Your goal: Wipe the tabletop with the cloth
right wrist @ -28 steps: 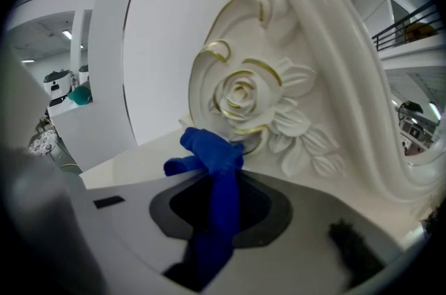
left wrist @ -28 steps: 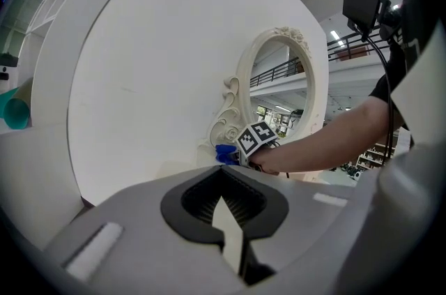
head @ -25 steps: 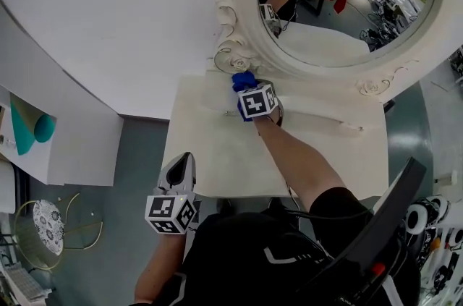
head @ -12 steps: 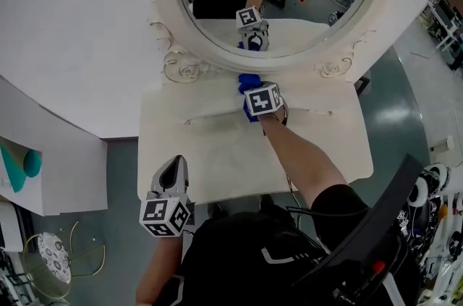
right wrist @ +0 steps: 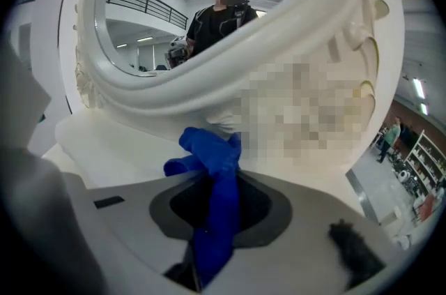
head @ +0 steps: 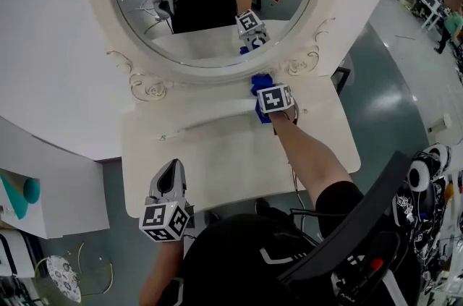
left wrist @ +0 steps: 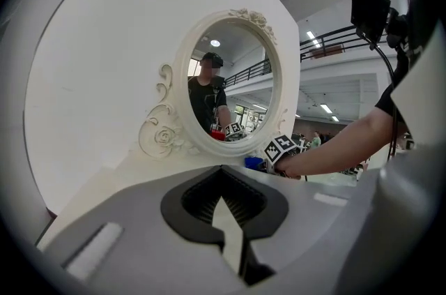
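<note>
The right claw [head: 265, 96] is clenched on the blue cloth [head: 260, 83] at the back edge of the bench [head: 217, 160], right of centre. The cloth's long axis runs along the jaws. Its bunched free end points at the base of the oval mirror frame [head: 217, 74]. The left claw [head: 173, 168] is at the front-left edge, jaws together, gripping nothing.

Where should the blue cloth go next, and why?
Probably slide the right tool leftwards along the tabletop, with the blue cloth pressed down. The cloth is pinched in that tool and sits at the back edge, just under the mirror frame. A wide stretch of the top lies to its left and towards the person.
</note>
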Action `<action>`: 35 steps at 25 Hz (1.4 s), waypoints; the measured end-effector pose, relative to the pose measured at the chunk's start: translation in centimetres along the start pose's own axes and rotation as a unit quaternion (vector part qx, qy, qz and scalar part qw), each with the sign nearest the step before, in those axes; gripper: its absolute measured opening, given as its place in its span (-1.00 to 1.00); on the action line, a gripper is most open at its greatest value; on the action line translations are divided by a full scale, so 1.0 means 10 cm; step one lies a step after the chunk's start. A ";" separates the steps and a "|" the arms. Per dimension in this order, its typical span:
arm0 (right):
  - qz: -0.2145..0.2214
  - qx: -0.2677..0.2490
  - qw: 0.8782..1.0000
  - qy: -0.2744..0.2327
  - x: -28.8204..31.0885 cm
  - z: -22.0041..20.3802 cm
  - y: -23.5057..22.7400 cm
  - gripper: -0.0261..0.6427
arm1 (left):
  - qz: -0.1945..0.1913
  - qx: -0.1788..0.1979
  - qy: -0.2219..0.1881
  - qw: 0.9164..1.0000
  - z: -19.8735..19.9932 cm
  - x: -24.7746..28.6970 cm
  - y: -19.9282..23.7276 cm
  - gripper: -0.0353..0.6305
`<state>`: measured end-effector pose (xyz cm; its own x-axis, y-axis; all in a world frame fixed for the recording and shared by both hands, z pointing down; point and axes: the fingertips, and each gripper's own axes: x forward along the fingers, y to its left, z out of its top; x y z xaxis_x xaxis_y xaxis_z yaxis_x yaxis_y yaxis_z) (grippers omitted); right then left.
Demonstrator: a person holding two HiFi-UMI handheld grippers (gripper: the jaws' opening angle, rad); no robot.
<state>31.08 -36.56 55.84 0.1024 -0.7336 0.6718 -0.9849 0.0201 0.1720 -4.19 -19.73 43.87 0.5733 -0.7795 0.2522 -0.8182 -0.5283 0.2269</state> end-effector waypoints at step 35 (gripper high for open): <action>0.090 0.046 0.986 -0.131 -0.75 0.26 -0.28 -0.67 | 0.003 0.001 0.010 1.000 -0.15 0.01 -0.45 -0.87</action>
<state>32.69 -32.89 48.49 -0.1031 -0.8746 0.4737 -0.9935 0.1134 -0.0068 -0.37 -16.94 44.34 0.5689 -0.7756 0.2733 -0.8219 -0.5244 0.2226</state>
